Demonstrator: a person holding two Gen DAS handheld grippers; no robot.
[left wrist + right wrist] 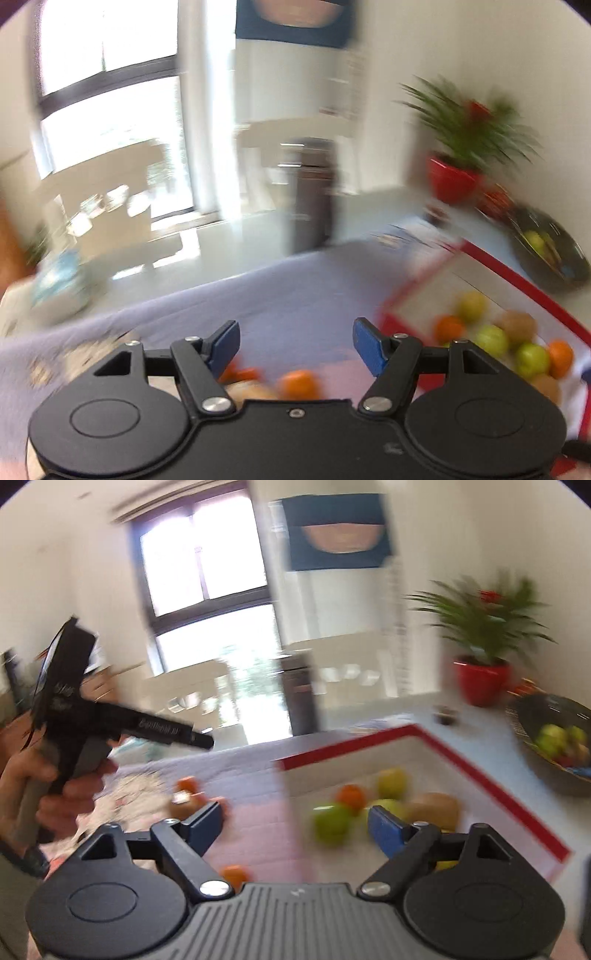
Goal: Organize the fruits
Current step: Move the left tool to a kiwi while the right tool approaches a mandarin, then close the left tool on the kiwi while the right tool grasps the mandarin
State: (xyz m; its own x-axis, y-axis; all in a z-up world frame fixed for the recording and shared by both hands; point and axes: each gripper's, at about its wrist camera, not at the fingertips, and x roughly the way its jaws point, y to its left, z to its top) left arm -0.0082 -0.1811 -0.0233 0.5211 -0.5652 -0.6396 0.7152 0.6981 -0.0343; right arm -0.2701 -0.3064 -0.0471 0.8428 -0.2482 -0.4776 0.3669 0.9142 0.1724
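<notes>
Both hand-held grippers (295, 345) (295, 827) agape above red-edged tray (498, 786).

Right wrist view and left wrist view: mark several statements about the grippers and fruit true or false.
1. Both grippers are open and empty. True: left gripper, right gripper.
2. The red-edged box holds green and orange fruit. True.
3. The plant stands in a blue pot. False: the pot is red.
4. The dark bowl is empty. False: it holds fruit.
5. An orange lies on the cloth outside the box. True.
</notes>
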